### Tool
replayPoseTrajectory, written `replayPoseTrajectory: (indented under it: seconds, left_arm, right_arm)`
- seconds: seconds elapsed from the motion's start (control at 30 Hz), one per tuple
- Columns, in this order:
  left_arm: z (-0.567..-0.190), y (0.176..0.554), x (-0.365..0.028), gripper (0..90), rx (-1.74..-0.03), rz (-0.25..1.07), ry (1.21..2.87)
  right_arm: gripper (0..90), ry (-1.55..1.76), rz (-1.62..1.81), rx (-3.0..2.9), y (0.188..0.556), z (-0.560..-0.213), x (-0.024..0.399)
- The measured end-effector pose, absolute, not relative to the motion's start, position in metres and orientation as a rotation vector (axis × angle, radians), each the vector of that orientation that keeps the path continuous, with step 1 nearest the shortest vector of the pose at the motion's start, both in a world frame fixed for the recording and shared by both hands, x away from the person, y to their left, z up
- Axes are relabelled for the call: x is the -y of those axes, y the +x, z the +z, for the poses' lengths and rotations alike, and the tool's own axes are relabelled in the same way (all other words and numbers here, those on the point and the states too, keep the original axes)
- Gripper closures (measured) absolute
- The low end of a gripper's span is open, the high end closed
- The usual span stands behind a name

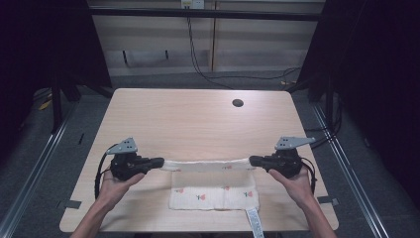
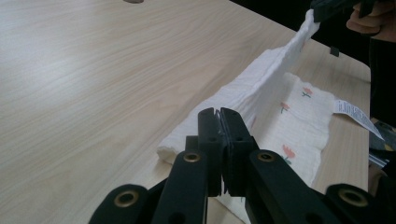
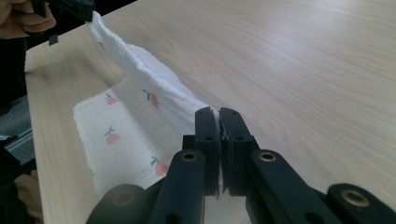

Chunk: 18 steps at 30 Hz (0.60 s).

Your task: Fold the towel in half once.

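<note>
Folding looks to be the work in hand. At the left of the high view, the left gripper (image 1: pixel 157 161) is pinched tight on one far corner of the white, waffle-textured cotton cloth printed with small red flowers (image 1: pixel 213 193). In the left gripper view its black jaws stand pressed together with the cloth's thick rolled edge (image 2: pixel 224 100) running out from their tips.

The cloth lies near the front edge of the pale wood-grain table (image 1: pixel 198 119), its near half flat on the surface, its far edge lifted and stretched into a taut band between the two tools. A white printed care label (image 1: pixel 253 221) hangs over the table's front edge.

At the right, the right gripper (image 1: pixel 255 160) is likewise clamped on the other far corner; in the right gripper view the jaws meet on the fabric (image 3: pixel 154 88).

As a judgement, the main risk is a corner slipping free: the weave is soft, thick and crinkly, so it compresses under the pads, and pulling the band too tight could draw it out. Uneven lowering of the two hands would lay the fold skewed, and dragging the lifted edge forward could shove the flat half toward the table edge, since the smooth laminate offers little grip.

A dark round hole (image 1: pixel 237 103) sits in the table's far right part.
</note>
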<state>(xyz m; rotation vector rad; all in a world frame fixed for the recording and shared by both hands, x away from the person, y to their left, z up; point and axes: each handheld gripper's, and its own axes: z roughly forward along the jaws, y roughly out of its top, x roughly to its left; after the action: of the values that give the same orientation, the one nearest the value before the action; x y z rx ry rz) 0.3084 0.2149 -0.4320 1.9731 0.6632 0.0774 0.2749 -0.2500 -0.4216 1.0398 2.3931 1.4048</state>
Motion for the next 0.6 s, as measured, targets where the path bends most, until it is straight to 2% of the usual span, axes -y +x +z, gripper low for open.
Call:
replayPoseTrajectory:
  seconds: [0.23,0.6]
  left_arm:
    - [-0.423,0.296,-0.215,88.3,-0.642,0.093,1.995]
    - [-0.444,0.281,-0.212,88.2,-0.65,0.028,2.042]
  right_arm:
    - [87.3,1.029,1.426,-2.371,0.261,-0.418,0.254]
    - [87.3,1.047,1.413,-2.404,0.241,-0.431,0.255]
